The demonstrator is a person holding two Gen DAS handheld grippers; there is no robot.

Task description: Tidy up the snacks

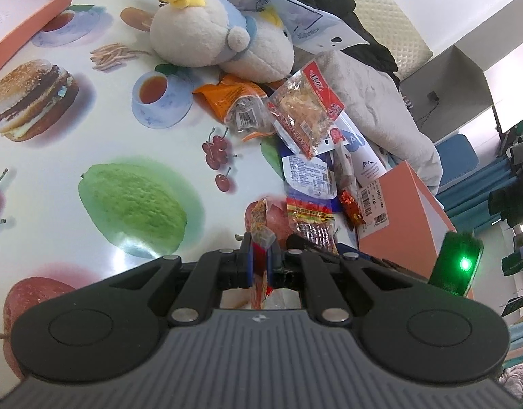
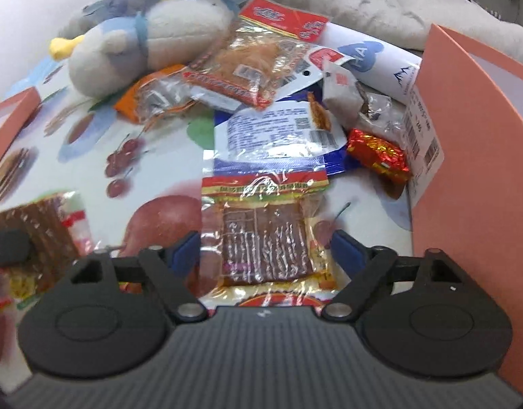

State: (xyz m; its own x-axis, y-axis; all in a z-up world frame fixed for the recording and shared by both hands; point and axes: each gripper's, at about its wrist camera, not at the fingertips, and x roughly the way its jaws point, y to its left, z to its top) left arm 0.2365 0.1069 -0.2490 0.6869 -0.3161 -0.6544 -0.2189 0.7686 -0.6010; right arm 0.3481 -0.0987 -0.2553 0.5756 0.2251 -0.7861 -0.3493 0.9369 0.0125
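My left gripper (image 1: 259, 250) is shut on a thin clear snack packet (image 1: 260, 230) with red and brown contents, held edge-on above the table. The same packet (image 2: 40, 238) shows at the left of the right wrist view. My right gripper (image 2: 261, 248) is open, its blue fingers on either side of a brown jerky packet (image 2: 266, 242) lying flat on the table. Behind lies a pile: a blue-white packet (image 2: 275, 133), a red foil candy (image 2: 379, 156), a large red-edged clear packet (image 2: 251, 64) and an orange packet (image 2: 152, 95).
An orange box (image 2: 472, 156) stands at the right, close to my right gripper. A white plush toy (image 1: 206, 37) lies behind the pile. An orange box lid (image 1: 26, 17) lies far left. The tablecloth (image 1: 132, 197) has printed food pictures.
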